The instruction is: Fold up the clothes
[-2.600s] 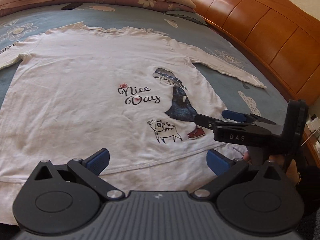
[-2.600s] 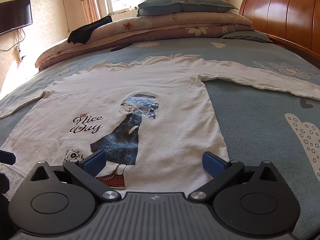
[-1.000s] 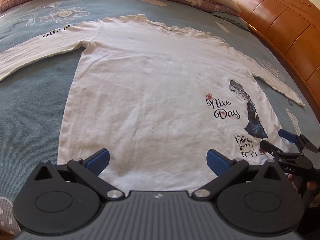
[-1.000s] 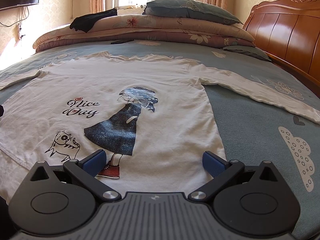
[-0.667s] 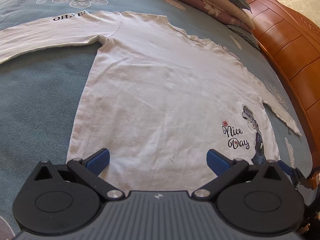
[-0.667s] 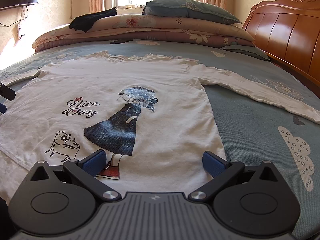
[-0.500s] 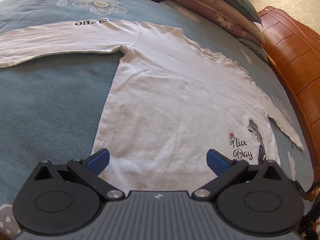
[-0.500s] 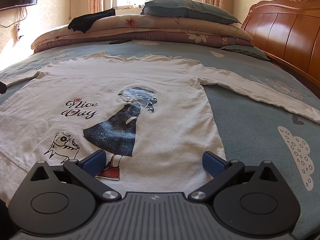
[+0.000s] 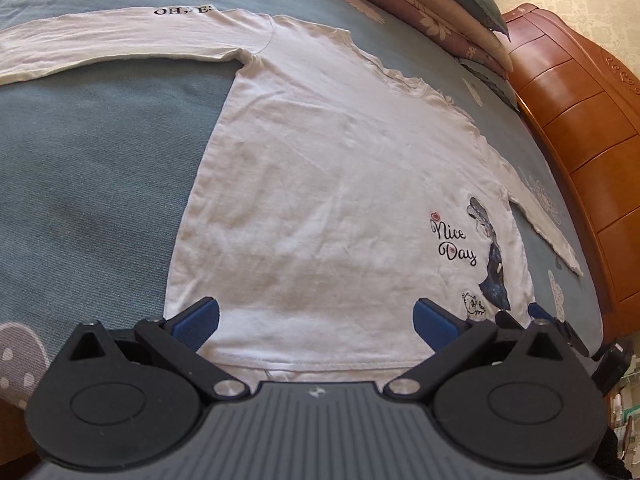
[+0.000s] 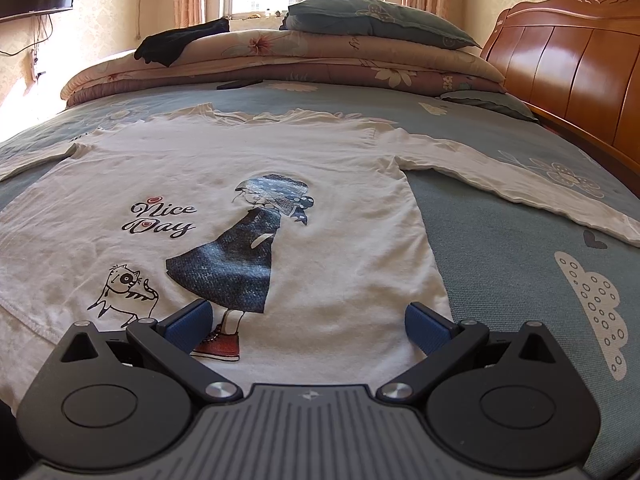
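Observation:
A white long-sleeved shirt (image 9: 328, 168) with a "Nice Day" print of a girl and a cat lies flat, front up, on the bed; it also shows in the right wrist view (image 10: 224, 184). Both sleeves are spread out sideways. My left gripper (image 9: 316, 320) is open and empty over the hem near the shirt's left bottom corner. My right gripper (image 10: 306, 320) is open and empty over the hem near the right bottom corner, by the girl's red shoes. The right gripper's fingers (image 9: 560, 326) show at the lower right in the left wrist view.
The bed has a blue-grey sheet (image 10: 500, 240) with flower and cloud prints. Folded quilts and a pillow (image 10: 340, 52) are stacked at the far side, with a black garment (image 10: 176, 42) on them. A wooden headboard (image 10: 572, 72) stands on the right.
My left gripper has swung left along the hem, from the printed middle to the shirt's left bottom corner. The right gripper has hardly moved. Both stay open.

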Demonstrator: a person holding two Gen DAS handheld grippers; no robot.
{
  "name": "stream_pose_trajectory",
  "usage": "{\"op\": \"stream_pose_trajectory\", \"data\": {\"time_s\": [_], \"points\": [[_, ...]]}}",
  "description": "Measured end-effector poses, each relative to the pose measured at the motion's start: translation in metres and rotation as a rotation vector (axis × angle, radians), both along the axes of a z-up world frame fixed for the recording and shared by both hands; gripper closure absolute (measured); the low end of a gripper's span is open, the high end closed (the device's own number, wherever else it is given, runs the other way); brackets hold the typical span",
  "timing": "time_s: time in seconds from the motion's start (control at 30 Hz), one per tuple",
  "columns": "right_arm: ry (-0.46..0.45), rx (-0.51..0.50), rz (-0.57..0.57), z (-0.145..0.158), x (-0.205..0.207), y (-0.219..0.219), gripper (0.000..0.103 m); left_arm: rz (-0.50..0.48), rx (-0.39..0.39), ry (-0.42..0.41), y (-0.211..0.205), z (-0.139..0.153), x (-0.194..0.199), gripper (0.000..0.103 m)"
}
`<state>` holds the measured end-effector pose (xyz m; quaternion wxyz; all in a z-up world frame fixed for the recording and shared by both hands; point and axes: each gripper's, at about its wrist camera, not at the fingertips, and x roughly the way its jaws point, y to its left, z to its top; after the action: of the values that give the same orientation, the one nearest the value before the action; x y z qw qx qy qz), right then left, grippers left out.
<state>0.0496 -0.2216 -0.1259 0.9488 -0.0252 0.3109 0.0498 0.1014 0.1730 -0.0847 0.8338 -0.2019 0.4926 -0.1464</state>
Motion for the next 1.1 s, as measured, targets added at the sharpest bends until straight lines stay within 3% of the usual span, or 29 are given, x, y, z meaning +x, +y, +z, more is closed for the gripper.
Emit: {"op": "stream_pose_trajectory", "data": {"time_s": [0.1,0.2,0.53,0.7,0.83,0.9,1.03,1.1], "points": [[0.0,0.0,-0.001,0.0,0.0,0.0,0.0,-0.027,0.035,-0.004,-0.006,0.002,-0.007,0.001],[0.001,0.0,-0.002,0.0,-0.001,0.0,0.0,-0.024,0.091,0.047,-0.008,-0.011,-0.006,0.001],[0.002,-0.004,-0.008,0.0,-0.001,0.002,0.0,0.0,-0.009,-0.008,0.007,-0.016,-0.015,0.001],[-0.001,-0.001,-0.012,-0.001,-0.001,0.002,0.0,-0.034,0.063,-0.03,-0.005,-0.015,-0.015,0.001],[-0.007,-0.004,-0.015,-0.001,-0.003,0.003,0.0,-0.069,0.166,-0.053,-0.021,-0.016,-0.013,0.0],[-0.017,-0.008,-0.016,-0.002,-0.005,0.004,0.0,-0.062,0.187,-0.054,-0.025,-0.015,-0.012,0.0],[-0.023,-0.005,-0.013,-0.003,-0.006,0.003,0.0,-0.021,0.155,-0.041,-0.015,-0.007,-0.005,0.001],[-0.014,-0.006,-0.006,-0.002,-0.005,0.003,0.0,0.034,0.137,-0.086,0.0,0.005,-0.002,0.001]]}}
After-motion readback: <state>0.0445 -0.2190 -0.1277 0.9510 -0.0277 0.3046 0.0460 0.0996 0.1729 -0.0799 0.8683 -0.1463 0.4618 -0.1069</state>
